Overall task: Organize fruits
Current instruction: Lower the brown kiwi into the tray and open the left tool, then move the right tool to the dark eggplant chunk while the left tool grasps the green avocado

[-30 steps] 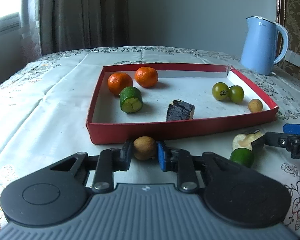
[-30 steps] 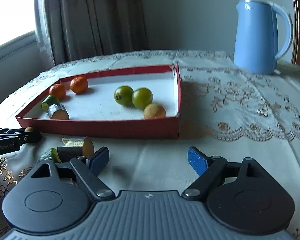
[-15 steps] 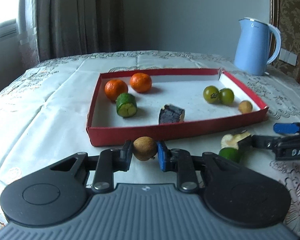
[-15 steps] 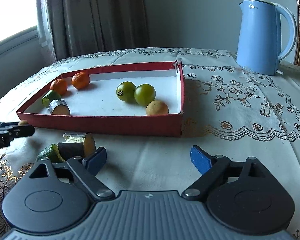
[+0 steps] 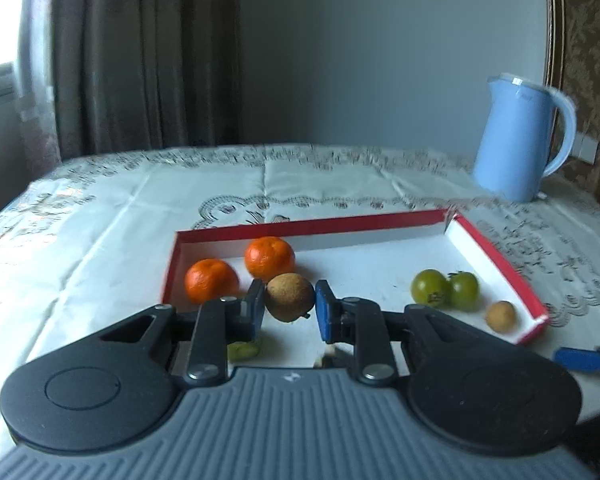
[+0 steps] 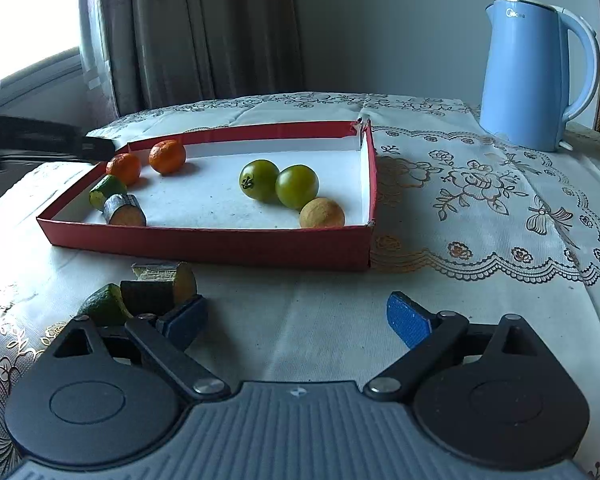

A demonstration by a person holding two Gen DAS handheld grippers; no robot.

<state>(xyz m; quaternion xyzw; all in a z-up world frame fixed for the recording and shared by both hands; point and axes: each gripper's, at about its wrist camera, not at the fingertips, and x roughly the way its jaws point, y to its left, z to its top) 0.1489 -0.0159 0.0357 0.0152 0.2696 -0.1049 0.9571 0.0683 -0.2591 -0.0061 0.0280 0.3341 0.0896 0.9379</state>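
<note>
On the left, the left tongs point(image 5: 290, 306) are clamped on a small brown fruit point(image 5: 290, 297), carried in the air over the near left part of the red tray point(image 5: 496, 258), just in front of two oranges point(image 5: 211, 286). It looks light, firm and rough-skinned, round enough to roll, so the hold across its middle seems right and a low release would suit it. Further right in the tray sit two green tomatoes point(image 6: 278, 181), touching each other, with a matching brown fruit point(image 6: 322, 213) just beside them near the right wall; that is probably where its partner belongs. On the bench in front of the tray, a dark cut chunk point(image 6: 164, 286) and a green wedge point(image 6: 104, 304) lie against each other. The right tongs point(image 6: 296, 320) have nothing between their jaws, which are widening, the left pad just beside the chunk. A blue kettle point(image 6: 534, 76) stands far right
</note>
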